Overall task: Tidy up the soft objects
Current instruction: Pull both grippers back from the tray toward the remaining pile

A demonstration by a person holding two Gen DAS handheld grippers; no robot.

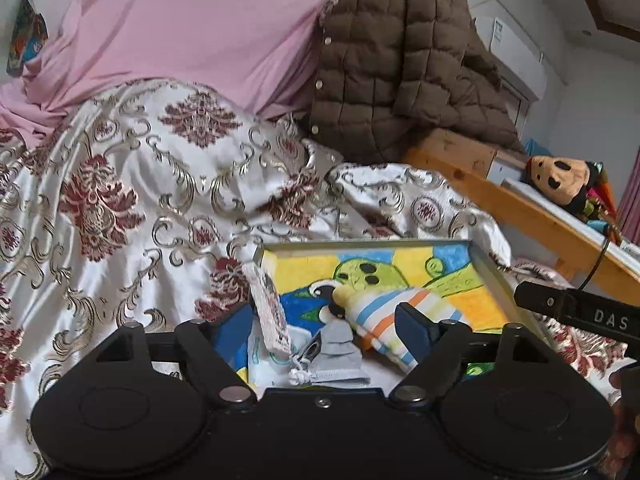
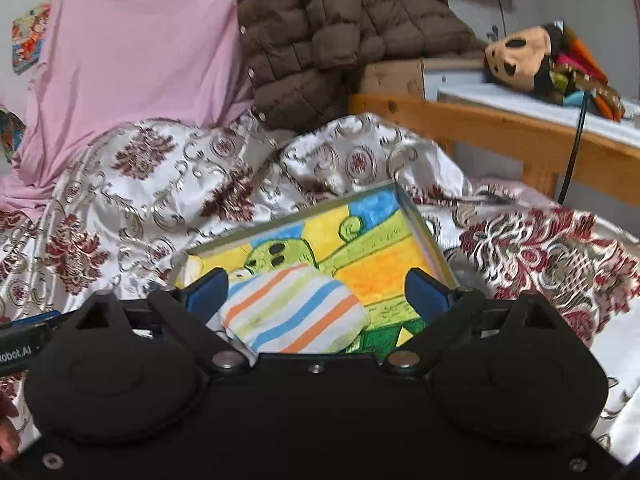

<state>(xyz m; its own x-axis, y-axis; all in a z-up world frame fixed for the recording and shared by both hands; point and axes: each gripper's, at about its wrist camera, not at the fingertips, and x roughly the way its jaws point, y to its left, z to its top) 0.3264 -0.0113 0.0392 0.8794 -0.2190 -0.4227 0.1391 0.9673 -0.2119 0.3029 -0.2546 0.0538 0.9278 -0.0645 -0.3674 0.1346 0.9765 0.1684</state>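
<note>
I find both sets of fingers standing apart and clamped on nothing: the striped cloth bundle (image 2: 294,314) lies loose between my right gripper (image 2: 318,292) fingers, inside the painted tray (image 2: 420,216) on the bed. Between my left gripper (image 1: 326,330) fingers sit the grey sock (image 1: 338,336) and a hanging tag (image 1: 272,316), with the bundle's end touching the right-hand finger. My concern: the bundle could unroll, or a finger could snag the tag.

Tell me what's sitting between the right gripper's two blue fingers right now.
The striped cloth bundle lies between the open right gripper fingers, resting in the painted tray. The pads don't press on it. The right wrist view shows this best.
</note>
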